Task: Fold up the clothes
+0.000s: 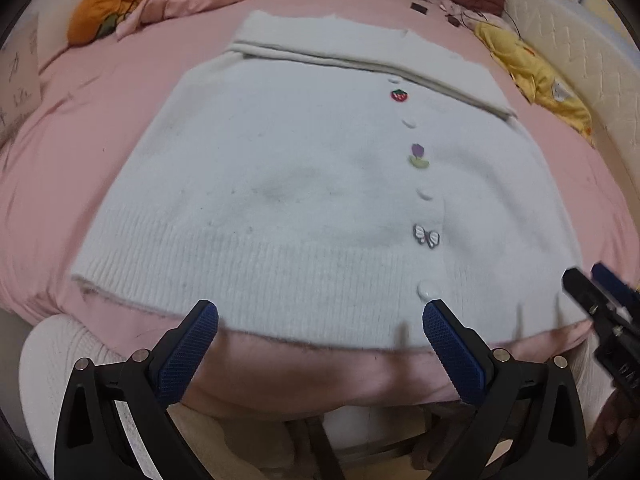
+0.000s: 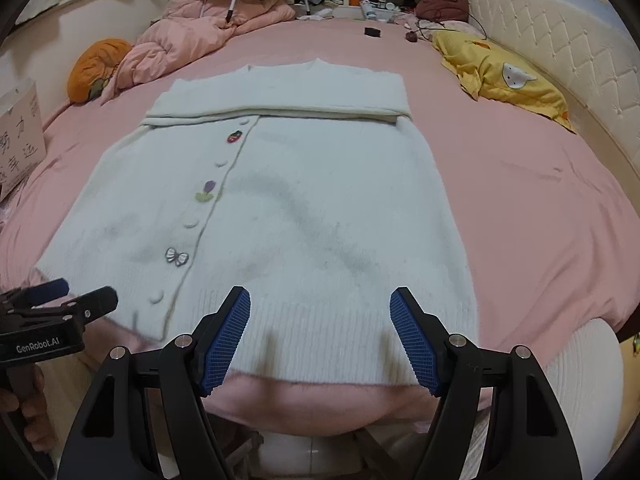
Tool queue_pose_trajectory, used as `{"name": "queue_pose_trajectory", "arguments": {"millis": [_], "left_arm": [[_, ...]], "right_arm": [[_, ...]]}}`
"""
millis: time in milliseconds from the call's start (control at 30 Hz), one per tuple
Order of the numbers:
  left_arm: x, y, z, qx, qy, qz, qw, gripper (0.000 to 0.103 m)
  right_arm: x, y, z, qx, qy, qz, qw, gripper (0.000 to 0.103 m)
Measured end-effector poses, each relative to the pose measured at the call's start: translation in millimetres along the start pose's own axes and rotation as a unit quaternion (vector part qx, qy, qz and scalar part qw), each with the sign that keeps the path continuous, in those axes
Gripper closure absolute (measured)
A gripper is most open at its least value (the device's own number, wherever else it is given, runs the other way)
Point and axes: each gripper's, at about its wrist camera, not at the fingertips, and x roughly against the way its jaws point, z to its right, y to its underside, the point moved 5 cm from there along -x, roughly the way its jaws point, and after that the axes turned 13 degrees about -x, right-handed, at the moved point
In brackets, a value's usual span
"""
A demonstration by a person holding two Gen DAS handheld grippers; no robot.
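Right wrist view: one white cardigan (image 2: 280, 200) is laid flat on the pink bed (image 2: 520, 200), sleeves folded across its top, three appliqués counted beside the placket. Two grippers are seen: left gripper (image 2: 84, 292) and right gripper (image 2: 320, 300), both spread wide, nothing grasped.

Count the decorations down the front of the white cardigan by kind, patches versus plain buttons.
Embroidered patches: 3 (red strawberry, purple tulip, white butterfly bow)
Plain white round buttons visible: 4 ()
Total: 7
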Motion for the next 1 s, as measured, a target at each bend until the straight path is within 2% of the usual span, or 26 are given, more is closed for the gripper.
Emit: {"name": "queue_pose_trajectory", "arguments": {"millis": [133,267,367,467,500,533,600,700,800,867,933,967,1000], "left_arm": [[2,1,7,-0.019,-0.009,-0.003,0.9998,0.0],[3,2,2,-0.007,-0.004,-0.003,1.0,0.0],[0,4,-4,0.011,0.016,-0.008,0.9998,0.0],[1,-1,-16,0.038,0.071,-0.006,0.9968,0.0],[4,-4,-25,0.037,0.061,-0.003,0.9974,0.0],[9,-9,-38,0.022,0.022,0.004,0.9995,0.0],[18,-19,-63,-0.008,-0.029,0.016,0.9994,0.0],[23,-31,-102,-0.027,-0.03,0.015,0.9991,0.0],[17,-38,-145,-0.007,-0.027,-0.004,0.9996,0.0],[7,-38,-167,0.025,0.017,-0.021,0.9993,0.0],[-5,-36,-177,0.055,0.076,-0.036,0.995,0.001],[-9,-35,-179,0.065,0.094,-0.04,0.9926,0.001],[-13,-34,-178,0.07,0.115,-0.042,0.99,0.002]], "right_arm": [[7,-1,-2,-0.003,-0.004,0.008,1.0,0.03],[8,0,-3,0.002,-0.009,0.007,1.0,0.03],[7,0,-1,-0.002,-0.013,0.0,1.0,0.03],[0,-2,5,-0.017,-0.042,-0.029,0.999,0.03],[-4,-4,12,-0.037,-0.066,-0.049,0.996,0.03],[-8,-6,20,-0.056,-0.081,-0.064,0.993,0.03],[-18,-13,47,-0.114,-0.083,-0.096,0.985,0.03],[-34,-19,92,-0.208,-0.092,-0.145,0.963,0.03],[-44,-20,128,-0.275,-0.103,-0.179,0.939,0.03],[-49,-19,142,-0.312,-0.131,-0.201,0.919,0.03],[-53,-19,151,-0.344,-0.152,-0.216,0.901,0.03],[-56,-19,155,-0.353,-0.149,-0.223,0.896,0.03],[-57,-19,158,-0.355,-0.134,-0.224,0.898,0.03]]}}
